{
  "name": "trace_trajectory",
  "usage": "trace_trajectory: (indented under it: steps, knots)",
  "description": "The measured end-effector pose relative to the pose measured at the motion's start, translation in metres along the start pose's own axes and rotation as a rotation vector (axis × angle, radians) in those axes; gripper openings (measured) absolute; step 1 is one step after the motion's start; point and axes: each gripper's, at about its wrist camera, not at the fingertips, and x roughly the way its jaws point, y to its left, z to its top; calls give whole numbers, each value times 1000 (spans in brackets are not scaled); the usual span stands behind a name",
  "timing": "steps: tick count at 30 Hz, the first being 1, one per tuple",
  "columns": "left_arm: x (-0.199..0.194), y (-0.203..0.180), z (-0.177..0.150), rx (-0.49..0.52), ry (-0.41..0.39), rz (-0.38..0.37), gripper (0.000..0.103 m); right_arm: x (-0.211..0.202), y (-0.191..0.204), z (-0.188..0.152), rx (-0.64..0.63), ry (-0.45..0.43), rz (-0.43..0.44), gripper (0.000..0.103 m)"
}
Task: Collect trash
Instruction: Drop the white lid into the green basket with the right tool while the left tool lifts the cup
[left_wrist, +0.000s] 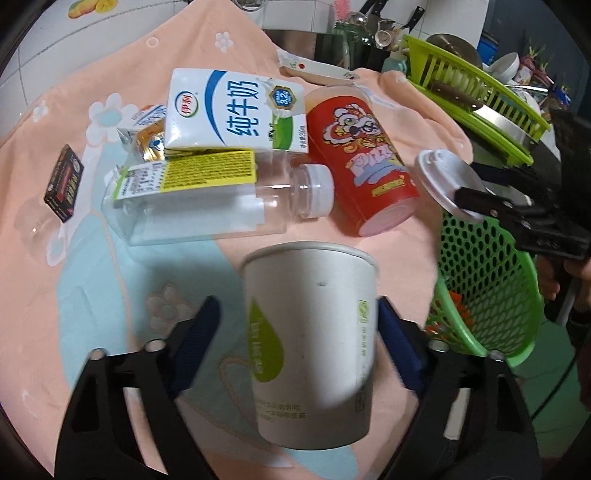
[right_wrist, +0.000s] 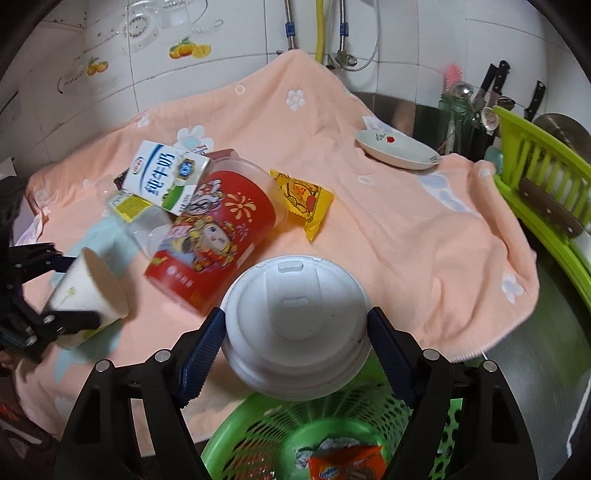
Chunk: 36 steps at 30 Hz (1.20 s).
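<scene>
Left wrist view is showing the left gripper (left_wrist: 299, 332) with its blue pads (left_wrist: 400, 354) set either side of a white paper cup (left_wrist: 310, 347), the right pad touching the cup wall and the left pad looking slightly apart from it, so I cannot tell whether the cup is truly clamped. Behind the cup, on the peach towel (left_wrist: 110, 280), a clear plastic bottle (left_wrist: 207, 199) is lying on its side with a milk carton (left_wrist: 232, 110) leaning over it and a red printed cup (left_wrist: 362, 158) lying just beside its cap — a small dark box (left_wrist: 64, 184) is sitting well apart to the left. At the right edge the right gripper (left_wrist: 476, 188) is holding a white lid (left_wrist: 443, 181) above the green mesh basket (left_wrist: 487, 280). Right wrist view is showing the right gripper (right_wrist: 295, 332) clenched on the white lid (right_wrist: 295, 325), both pads pressing its rim, directly over the green mesh basket (right_wrist: 229, 439), where an orange wrapper (right_wrist: 343, 461) is lying inside. Beyond, the red printed cup (right_wrist: 221, 236) is resting on the towel (right_wrist: 406, 240) with a yellow snack packet (right_wrist: 303, 199) just beside it, and the left gripper (right_wrist: 66, 291) is framing the paper cup (right_wrist: 88, 295) at the left — a white dish (right_wrist: 399, 149) is sitting near the far corner
</scene>
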Motion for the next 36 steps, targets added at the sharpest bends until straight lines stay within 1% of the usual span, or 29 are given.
trace_trajectory:
  steps: [1, 4, 9, 16, 23, 30, 33, 36]
  knots:
    - [0, -1, 0, -1, 1, -3, 66, -7, 0, -4, 10, -5, -2, 75]
    - [-3, -5, -2, 13, -11, 14, 65, -23, 0, -14, 43, -16, -4, 75]
    - [-17, -12, -4, 13, -47, -2, 64, -47, 0, -36, 90, -27, -24, 75]
    - [-40, -35, 0, 35, -100, -60, 64, -74, -5, -72, 137, -23, -87, 75]
    - [-52, -74, 7, 88, -136, -118, 63, -90, -19, -104, 183, -3, -150, 76]
    - [-48, -116, 15, 133, -135, -167, 64, -99, -35, -127, 250, -2, -164, 77]
    - [-44, -135, 18, 160, -130, -180, 64, -104, -38, -133, 262, -7, -168, 80]
    - [-40, -152, 19, 187, -121, -190, 64, -112, -37, -136, 260, -20, -174, 80]
